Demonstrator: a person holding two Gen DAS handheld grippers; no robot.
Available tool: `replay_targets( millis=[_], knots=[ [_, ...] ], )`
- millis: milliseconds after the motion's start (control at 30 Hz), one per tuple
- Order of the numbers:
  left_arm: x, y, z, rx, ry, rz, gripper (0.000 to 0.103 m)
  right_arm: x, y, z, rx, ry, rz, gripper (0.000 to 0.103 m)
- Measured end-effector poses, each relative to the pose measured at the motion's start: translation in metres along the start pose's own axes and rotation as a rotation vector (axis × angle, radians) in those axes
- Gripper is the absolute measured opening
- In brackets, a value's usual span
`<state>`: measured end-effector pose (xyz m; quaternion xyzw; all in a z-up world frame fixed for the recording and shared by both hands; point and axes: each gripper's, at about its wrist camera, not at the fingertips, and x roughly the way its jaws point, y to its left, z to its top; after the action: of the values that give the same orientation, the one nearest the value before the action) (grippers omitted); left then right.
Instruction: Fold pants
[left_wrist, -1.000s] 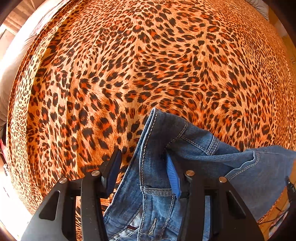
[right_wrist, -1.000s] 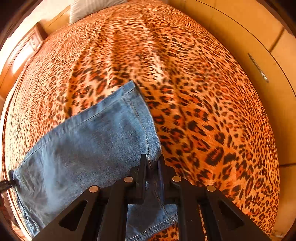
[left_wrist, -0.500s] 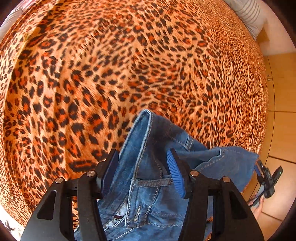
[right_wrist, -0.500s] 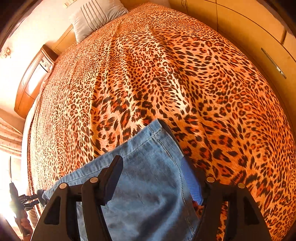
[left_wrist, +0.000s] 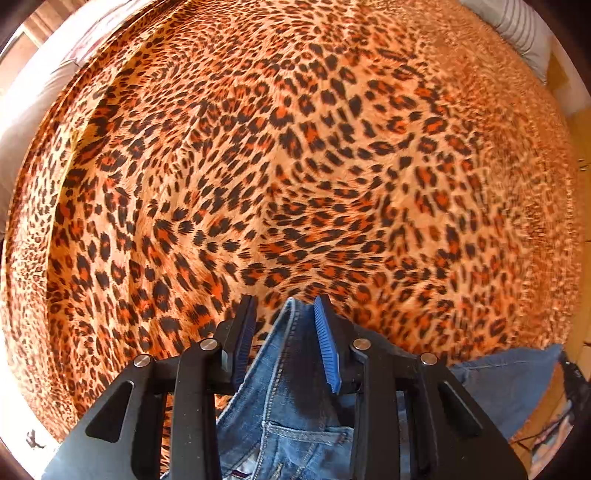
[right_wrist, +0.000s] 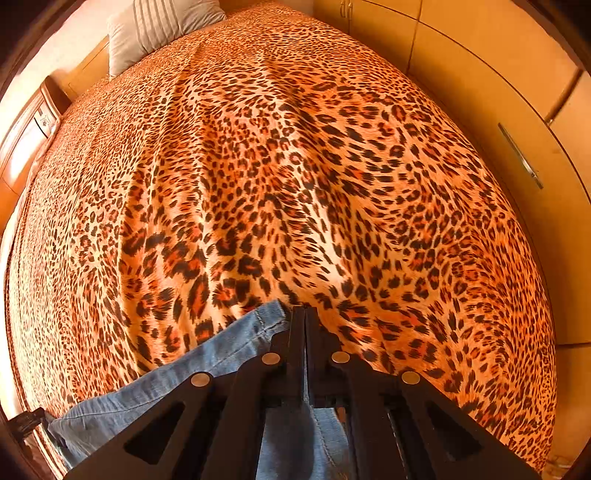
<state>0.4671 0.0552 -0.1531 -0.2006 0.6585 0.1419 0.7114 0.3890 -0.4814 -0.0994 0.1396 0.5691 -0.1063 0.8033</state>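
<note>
Blue denim pants (left_wrist: 291, 413) lie at the near edge of a bed with a leopard-print cover (left_wrist: 295, 166). In the left wrist view the waistband end with a belt loop sits between the fingers of my left gripper (left_wrist: 284, 314), which is open around the folded edge. In the right wrist view the lighter leg end of the pants (right_wrist: 192, 373) runs off to the left. My right gripper (right_wrist: 305, 314) has its jaws together at the hem corner of the leg; the pinched cloth itself is hidden by the fingers.
A grey striped pillow (right_wrist: 159, 29) lies at the head of the bed. Wooden wardrobe doors with a metal handle (right_wrist: 521, 155) stand along the right side. A wooden bedside unit (right_wrist: 26, 140) is at the far left.
My right gripper was open over the leg end half a second ago and is now closed at the hem corner. My left gripper has narrowed around the waistband and both views have shifted over the bed.
</note>
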Motion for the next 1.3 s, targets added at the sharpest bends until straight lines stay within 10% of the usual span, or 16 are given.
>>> replay_targets(
  millis=[200,400,533,667,767,967,1100,1300],
  knots=[
    [-0.010,0.045,0.003,-0.074,0.088,-0.220,0.066,-0.004,-0.009,-0.032,-0.069,0.023,0.106,0.048],
    [0.014,0.038,-0.038,-0.018,0.132,-0.163,0.065,0.009,-0.022,-0.034,0.049,0.030,0.207,0.062],
    [-0.002,-0.001,-0.047,0.113,0.028,-0.017,0.017,0.011,0.013,-0.035,-0.165,0.024,0.075,0.013],
    [-0.016,-0.015,-0.016,0.089,-0.117,0.161,0.013,-0.008,0.026,-0.026,-0.174,-0.041,0.072,0.009],
    [-0.008,-0.008,0.002,0.059,-0.079,0.258,0.013,0.003,0.017,-0.018,-0.088,-0.002,0.048,0.011],
    [-0.021,0.060,-0.015,-0.015,0.022,0.012,0.015,-0.004,0.011,-0.038,-0.097,-0.038,0.020,0.058],
    [-0.012,0.071,-0.045,0.017,0.109,-0.084,0.036,-0.026,-0.017,-0.060,-0.066,-0.050,0.076,0.065],
    [-0.003,0.057,-0.087,0.013,0.114,-0.118,0.040,-0.016,-0.038,-0.097,-0.028,0.073,0.094,0.064]
  ],
)
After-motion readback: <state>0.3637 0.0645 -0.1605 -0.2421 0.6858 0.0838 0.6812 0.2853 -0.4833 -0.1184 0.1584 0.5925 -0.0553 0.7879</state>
